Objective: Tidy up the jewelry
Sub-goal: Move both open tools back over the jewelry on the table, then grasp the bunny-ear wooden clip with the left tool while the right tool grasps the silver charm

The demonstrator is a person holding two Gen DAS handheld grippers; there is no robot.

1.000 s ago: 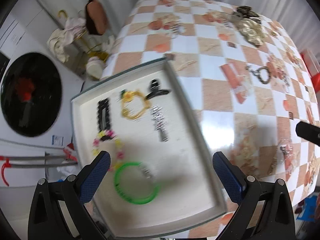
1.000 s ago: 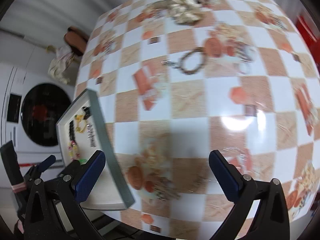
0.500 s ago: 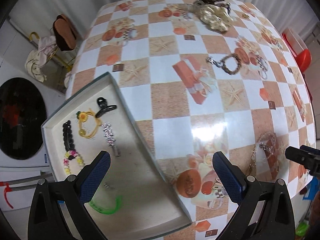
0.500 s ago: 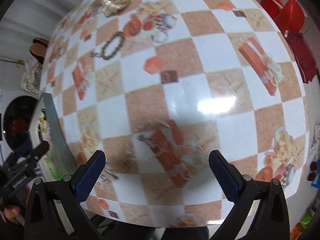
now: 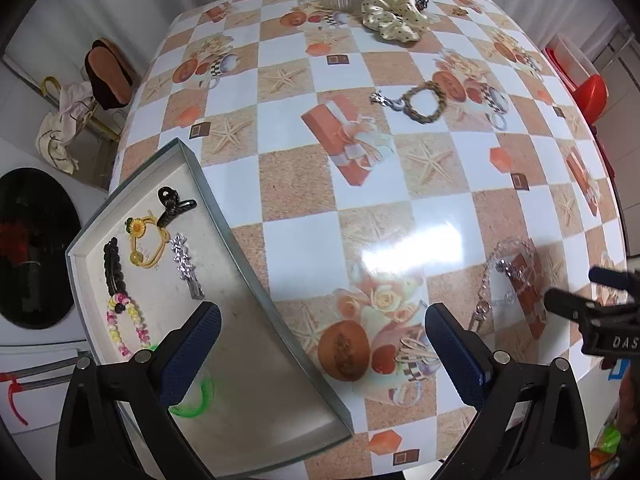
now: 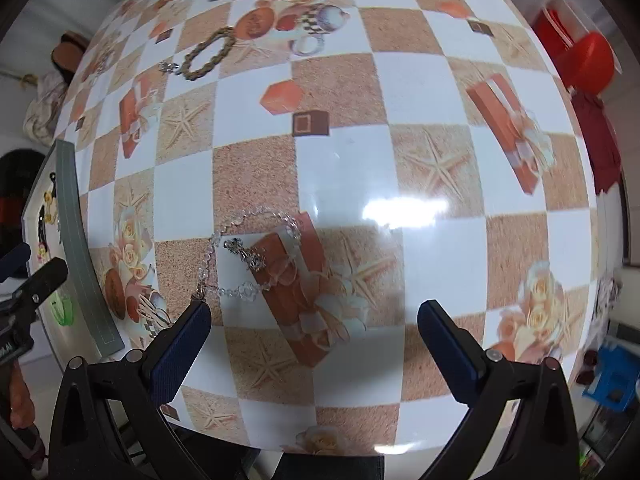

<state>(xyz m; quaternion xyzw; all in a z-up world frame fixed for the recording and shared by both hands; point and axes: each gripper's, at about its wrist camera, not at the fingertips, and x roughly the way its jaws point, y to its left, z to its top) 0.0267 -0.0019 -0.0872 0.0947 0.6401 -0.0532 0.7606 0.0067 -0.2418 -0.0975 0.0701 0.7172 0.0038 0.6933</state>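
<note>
Checkered tablecloth (image 6: 400, 92); both grippers, left gripper (image 5: 320, 344), right gripper (image 6: 314, 340), wide apart, empty.

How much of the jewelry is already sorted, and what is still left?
Done: six pieces lie in the tray, including a green bangle. In hand: nothing; both grippers are open. Left on the table: crystal bracelet, braided bracelet, scrunchie pile.

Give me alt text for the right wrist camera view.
Open right tongs hover above a clear bead bracelet on a checkered tablecloth. A braided bracelet lies farther off; the tray edges the left side.
</note>
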